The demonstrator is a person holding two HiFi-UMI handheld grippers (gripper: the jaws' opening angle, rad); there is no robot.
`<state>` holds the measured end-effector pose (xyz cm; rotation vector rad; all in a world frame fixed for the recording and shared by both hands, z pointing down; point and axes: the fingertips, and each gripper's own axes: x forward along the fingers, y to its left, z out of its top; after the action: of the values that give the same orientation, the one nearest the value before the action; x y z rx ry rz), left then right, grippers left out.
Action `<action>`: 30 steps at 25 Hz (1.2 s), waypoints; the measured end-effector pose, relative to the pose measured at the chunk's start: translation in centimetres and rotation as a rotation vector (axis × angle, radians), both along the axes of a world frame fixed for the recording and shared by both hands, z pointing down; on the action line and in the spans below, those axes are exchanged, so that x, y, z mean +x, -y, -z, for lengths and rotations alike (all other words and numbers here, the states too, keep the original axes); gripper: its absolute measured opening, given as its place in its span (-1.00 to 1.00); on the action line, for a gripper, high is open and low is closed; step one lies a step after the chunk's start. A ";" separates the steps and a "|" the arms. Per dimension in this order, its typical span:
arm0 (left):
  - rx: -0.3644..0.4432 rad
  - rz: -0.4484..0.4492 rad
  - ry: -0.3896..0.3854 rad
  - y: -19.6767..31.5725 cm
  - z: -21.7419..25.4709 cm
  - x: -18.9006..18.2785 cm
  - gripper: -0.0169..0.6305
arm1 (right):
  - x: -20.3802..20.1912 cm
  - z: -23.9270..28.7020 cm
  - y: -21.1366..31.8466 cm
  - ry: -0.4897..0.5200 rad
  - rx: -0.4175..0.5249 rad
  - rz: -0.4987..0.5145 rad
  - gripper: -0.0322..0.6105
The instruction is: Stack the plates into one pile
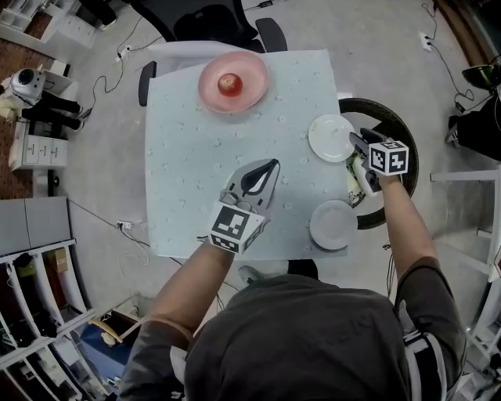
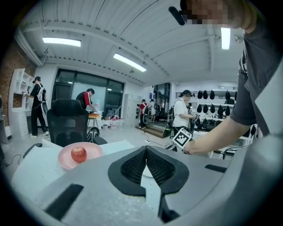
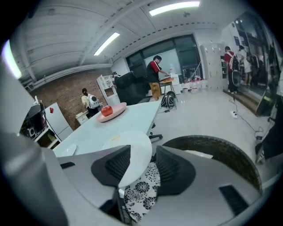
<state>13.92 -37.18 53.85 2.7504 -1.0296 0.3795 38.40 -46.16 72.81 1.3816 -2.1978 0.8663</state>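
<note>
Two white plates lie apart near the table's right edge, a far plate (image 1: 329, 138) and a near plate (image 1: 333, 225). My right gripper (image 1: 357, 146) sits at the far plate's right rim. In the right gripper view that gripper (image 3: 143, 148) stands open, with the plate (image 3: 132, 143) showing between its jaws and no pad pressing on it. My left gripper (image 1: 272, 164) hovers over the middle of the table. Its tips (image 2: 145, 149) meet, with nothing held. A pink plate (image 1: 250, 94) holding a red apple (image 1: 229, 84) sits at the far edge.
The table (image 1: 196, 157) has a light blue cloth. A black round basket (image 1: 401, 129) with patterned fabric (image 3: 141, 194) stands just off the right edge. A black office chair (image 1: 227, 19) is behind the table. Shelves line the left side (image 1: 31, 235). People stand far off (image 2: 86, 101).
</note>
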 end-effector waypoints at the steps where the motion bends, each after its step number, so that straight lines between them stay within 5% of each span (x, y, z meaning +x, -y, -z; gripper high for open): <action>1: -0.003 -0.005 0.000 0.1 -0.4 0.3 -0.93 | 0.0 -0.8 0.1 0.032 -0.022 -0.010 -0.37; 7: -0.033 -0.008 -0.003 -0.6 -1.9 0.7 -0.93 | -1.6 -3.8 -0.6 0.259 -0.153 -0.065 -0.37; 9: -0.036 0.000 -0.005 -0.9 -1.9 0.3 -0.93 | -1.7 -3.6 -0.8 0.323 -0.168 -0.085 -0.54; 18: 0.006 0.091 -0.041 -2.3 1.0 -5.5 -0.93 | -3.7 4.6 -1.3 0.300 -0.045 -0.027 -0.88; 24: 0.052 0.178 -0.063 -4.5 3.5 -11.8 -0.93 | -11.0 10.9 -2.8 0.340 -0.013 0.141 -0.89; 30: 0.062 0.277 -0.065 -7.9 4.4 -18.7 -0.93 | -22.1 11.8 -5.9 0.373 -0.085 0.309 -0.88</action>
<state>-4.81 -29.27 49.44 2.6007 -1.4026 0.2177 16.31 -40.30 60.97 0.8590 -2.5237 1.1546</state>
